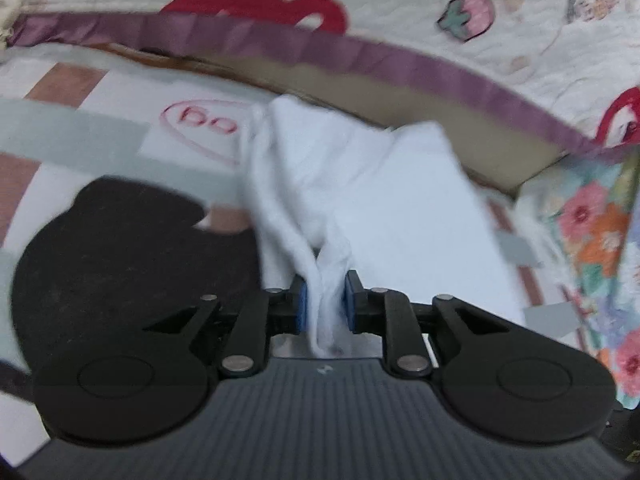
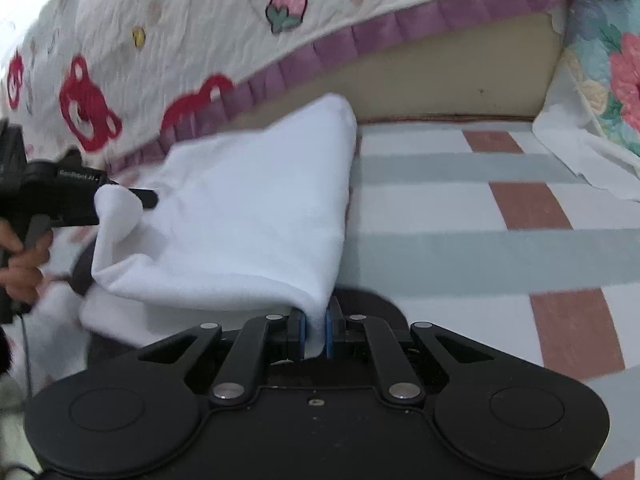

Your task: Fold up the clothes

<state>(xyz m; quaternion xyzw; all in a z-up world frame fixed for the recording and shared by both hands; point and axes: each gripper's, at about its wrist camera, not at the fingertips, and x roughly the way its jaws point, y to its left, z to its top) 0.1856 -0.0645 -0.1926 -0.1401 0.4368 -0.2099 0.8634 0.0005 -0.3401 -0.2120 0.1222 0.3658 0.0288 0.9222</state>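
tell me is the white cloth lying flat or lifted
Lifted: the white cloth hangs pinched between the left gripper and right gripper, raised above the mat.

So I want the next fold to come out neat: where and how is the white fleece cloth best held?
Hold the white fleece cloth by its edge corners, coming from the near side, low over the checked mat. It is soft and limp, so only pinched, spread corners keep it taut. The right gripper and left gripper each already clamp a bunched corner.
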